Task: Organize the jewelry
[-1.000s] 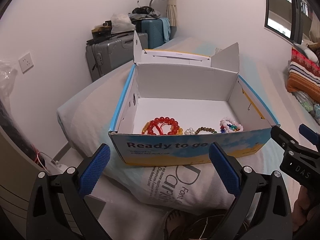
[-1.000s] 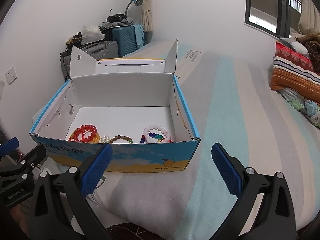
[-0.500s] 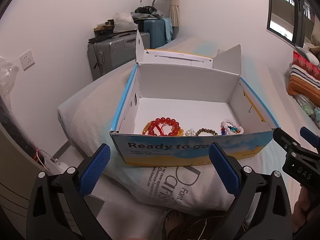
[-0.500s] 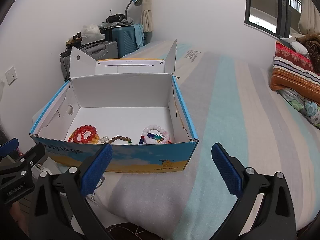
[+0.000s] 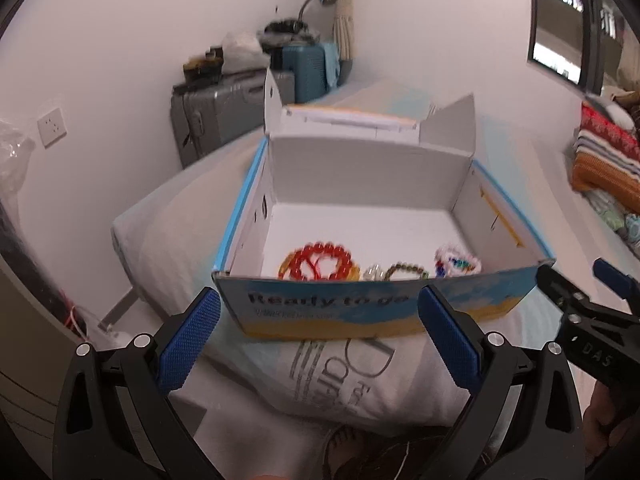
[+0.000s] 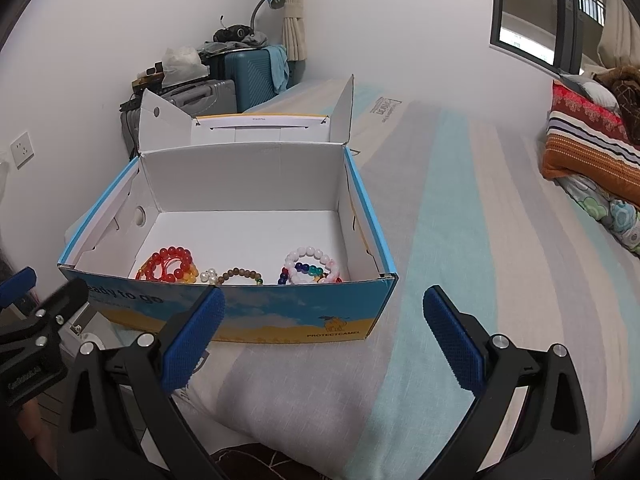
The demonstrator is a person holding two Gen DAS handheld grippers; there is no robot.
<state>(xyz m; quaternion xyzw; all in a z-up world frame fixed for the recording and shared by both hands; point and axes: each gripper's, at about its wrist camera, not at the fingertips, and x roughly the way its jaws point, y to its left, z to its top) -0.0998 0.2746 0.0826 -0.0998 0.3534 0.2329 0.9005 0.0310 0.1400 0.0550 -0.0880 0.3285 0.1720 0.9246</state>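
An open blue and white cardboard box (image 5: 384, 308) (image 6: 240, 316) rests on the bed. Along its near wall lie a red bead bracelet (image 5: 320, 262) (image 6: 170, 266), a small pearl and brown bead bracelet (image 5: 398, 271) (image 6: 236, 276) and a white and multicoloured bead bracelet (image 5: 458, 260) (image 6: 308, 266). My left gripper (image 5: 320, 344) hangs open in front of the box's near wall, holding nothing. My right gripper (image 6: 324, 344) is open too, over the bedsheet by the box's near right corner. Each gripper shows at the edge of the other's view.
The bed has a striped grey and teal sheet (image 6: 460, 280). Folded striped blankets (image 6: 588, 148) lie at the far right. Grey and teal suitcases (image 6: 224, 80) stand against the wall behind the box. The bed's left edge (image 5: 124, 264) drops to the floor.
Both grippers have drifted back slightly from the box and the left view has tilted a little. The bracelets and box have not moved. Both stay open.
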